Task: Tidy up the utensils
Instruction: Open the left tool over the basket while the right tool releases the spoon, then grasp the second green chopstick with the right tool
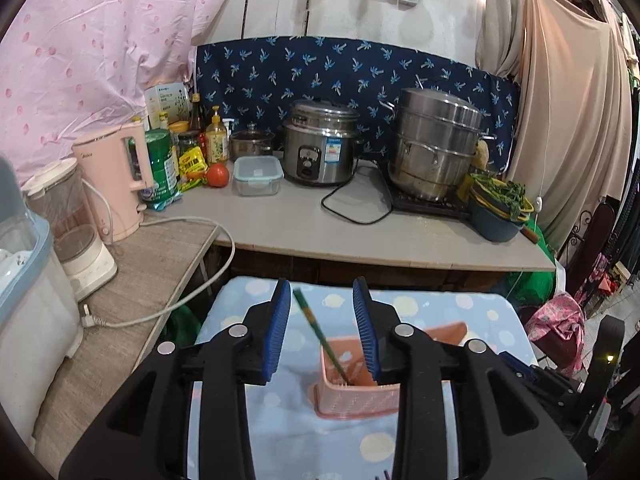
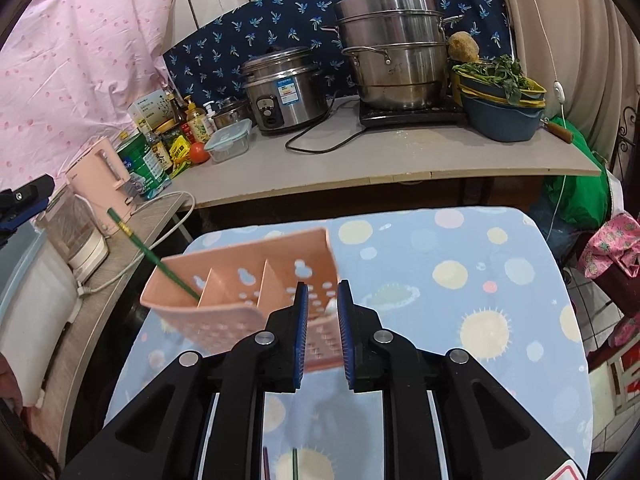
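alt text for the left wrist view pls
The left claw hangs open over a pink utensil basket holding one green chopstick, untouched by the pads. Behind, a counter carries pots.

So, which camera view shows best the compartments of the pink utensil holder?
The right wrist view: it looks down into the pink utensil holder, showing its dividers and the green chopstick in the left end compartment. The left wrist view shows only one end, partly hidden by gripper fingers.
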Available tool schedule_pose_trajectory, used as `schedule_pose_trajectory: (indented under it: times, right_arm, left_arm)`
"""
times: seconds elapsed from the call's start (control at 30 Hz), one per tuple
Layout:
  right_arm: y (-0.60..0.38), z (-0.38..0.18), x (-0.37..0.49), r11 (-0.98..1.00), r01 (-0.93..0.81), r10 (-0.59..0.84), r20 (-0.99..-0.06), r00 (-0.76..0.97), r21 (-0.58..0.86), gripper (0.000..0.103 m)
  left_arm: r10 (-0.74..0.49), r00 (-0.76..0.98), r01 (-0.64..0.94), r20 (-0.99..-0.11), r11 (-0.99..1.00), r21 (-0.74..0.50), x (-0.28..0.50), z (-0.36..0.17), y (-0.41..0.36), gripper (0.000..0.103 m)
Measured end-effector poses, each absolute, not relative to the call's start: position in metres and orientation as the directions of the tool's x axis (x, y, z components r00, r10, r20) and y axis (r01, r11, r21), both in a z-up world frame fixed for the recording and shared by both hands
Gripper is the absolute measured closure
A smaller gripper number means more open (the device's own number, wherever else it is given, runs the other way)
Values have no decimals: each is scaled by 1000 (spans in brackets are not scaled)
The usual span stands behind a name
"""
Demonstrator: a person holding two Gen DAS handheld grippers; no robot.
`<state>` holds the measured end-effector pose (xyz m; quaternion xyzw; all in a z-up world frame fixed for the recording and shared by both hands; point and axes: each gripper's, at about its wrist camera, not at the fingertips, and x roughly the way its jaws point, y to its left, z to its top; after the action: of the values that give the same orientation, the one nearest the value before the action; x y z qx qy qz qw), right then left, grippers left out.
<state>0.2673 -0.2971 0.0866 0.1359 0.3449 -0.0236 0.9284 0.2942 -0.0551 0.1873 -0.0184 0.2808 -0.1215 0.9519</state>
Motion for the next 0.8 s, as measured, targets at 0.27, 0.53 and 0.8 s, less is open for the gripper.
schedule_pose_trajectory:
  times: [0.27,0.53,0.8]
  right_arm:
    - [-280,70,213,963,127,70,-674,735,239,87]
    - [-263,39,153,960,129,90,-712,697,247,87]
    - [-248,8,100,960,133,101,-748,656,247,87]
  left_arm:
    - [-235,761,214,-605,971,-109,256,150,-39,67]
    - [-210,708,205,-674,975,-89,209,101,-20,67]
    - [-185,642,198,-744,977,-72,167,49,-10,67]
